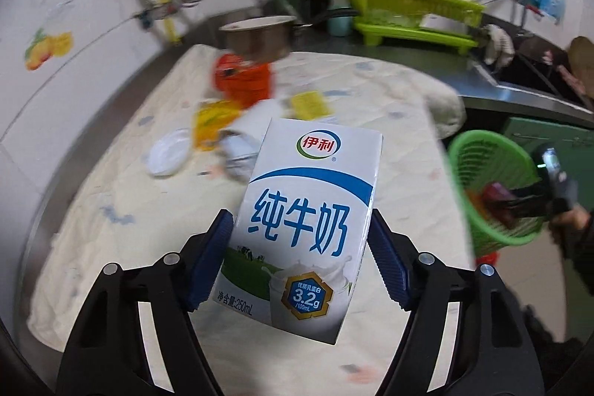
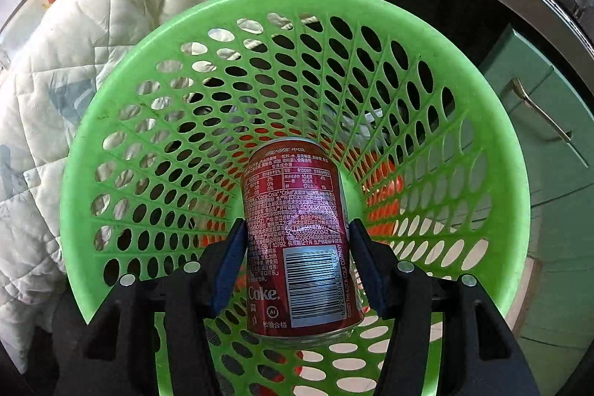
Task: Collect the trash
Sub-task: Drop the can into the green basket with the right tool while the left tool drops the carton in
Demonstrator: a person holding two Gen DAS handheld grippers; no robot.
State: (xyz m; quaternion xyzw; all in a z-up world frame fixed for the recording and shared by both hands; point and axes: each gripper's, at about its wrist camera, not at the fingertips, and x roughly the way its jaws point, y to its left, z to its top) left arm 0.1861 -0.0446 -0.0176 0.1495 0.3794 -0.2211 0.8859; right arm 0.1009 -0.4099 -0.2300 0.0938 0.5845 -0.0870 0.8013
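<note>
Left gripper (image 1: 300, 258) clamped on a milk carton (image 1: 300, 210) above the quilted cloth (image 1: 111, 247); the litter at 11 o'clock is blurred and the carton hides the cloth behind it. Right gripper (image 2: 297, 262) clamped on a red cola can (image 2: 297, 236) inside the rim of the green basket (image 2: 482, 143), whose floor the can mostly hides; open room lies all round the can.
</note>
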